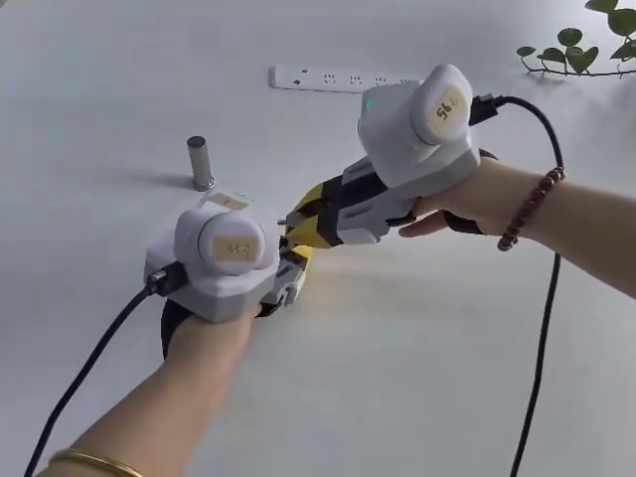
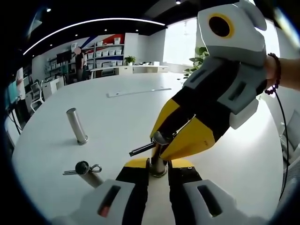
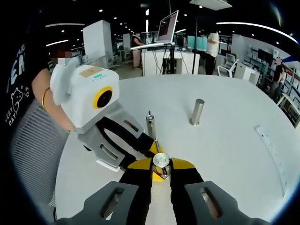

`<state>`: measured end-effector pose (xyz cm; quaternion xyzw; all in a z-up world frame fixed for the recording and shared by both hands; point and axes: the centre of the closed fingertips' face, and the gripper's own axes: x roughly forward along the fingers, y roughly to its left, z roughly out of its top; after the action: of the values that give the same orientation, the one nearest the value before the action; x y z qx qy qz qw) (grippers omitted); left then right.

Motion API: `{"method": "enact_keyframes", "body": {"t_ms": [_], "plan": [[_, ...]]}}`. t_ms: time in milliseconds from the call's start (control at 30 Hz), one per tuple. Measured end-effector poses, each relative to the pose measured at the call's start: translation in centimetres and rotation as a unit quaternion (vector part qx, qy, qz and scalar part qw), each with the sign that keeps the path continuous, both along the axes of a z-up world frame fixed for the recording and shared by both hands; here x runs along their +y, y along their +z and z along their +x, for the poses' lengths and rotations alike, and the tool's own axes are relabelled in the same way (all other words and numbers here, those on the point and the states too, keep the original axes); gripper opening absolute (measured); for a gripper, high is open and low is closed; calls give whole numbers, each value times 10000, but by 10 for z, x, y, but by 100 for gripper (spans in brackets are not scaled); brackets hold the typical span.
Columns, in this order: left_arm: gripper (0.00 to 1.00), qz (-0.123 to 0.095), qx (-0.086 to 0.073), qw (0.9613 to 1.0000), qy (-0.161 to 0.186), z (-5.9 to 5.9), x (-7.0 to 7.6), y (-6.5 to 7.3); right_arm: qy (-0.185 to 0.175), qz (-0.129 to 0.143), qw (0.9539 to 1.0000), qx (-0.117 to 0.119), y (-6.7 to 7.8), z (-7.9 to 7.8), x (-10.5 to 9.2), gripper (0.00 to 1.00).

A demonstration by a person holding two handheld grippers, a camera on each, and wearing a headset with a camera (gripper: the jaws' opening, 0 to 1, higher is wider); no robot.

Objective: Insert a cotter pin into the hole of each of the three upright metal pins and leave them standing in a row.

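Metal pin (image 2: pixel 157 157) in left gripper (image 2: pixel 159 165) jaws; right gripper (image 1: pixel 295 224) holds cotter pin (image 2: pixel 142 149).

We see a broad white table (image 1: pixel 397 378). Ahead of the left jaws lie a white power strip (image 2: pixel 136 92), storage shelves (image 2: pixel 105 51) and a bright window (image 2: pixel 180 42); small ceiling spotlights (image 3: pixel 99 10) shine overhead.

Open-plan office or lab: white meeting table (image 3: pixel 234 154), stocked shelves (image 2: pixel 105 49), monitor (image 3: pixel 168 26) on a stand (people (image 3: pixel 137 51) in the background).
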<state>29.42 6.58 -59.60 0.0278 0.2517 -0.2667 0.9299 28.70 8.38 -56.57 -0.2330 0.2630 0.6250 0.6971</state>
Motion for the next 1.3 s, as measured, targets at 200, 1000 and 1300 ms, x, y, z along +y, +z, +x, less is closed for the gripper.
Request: {"method": "enact_keyframes", "body": {"t_ms": [200,1000,1300], "plan": [[18,93,12,10000,-11,-5,2,0,-62,8,10000,-1,0,1,1,9],[33,51,41,9995,-300,-34,9,17,-1134,902,9874,628,41,20,16,30],[45,6,73,9995,-302,-57,21,29,-1368,1104,9829,553,43,39,36,30]]}}
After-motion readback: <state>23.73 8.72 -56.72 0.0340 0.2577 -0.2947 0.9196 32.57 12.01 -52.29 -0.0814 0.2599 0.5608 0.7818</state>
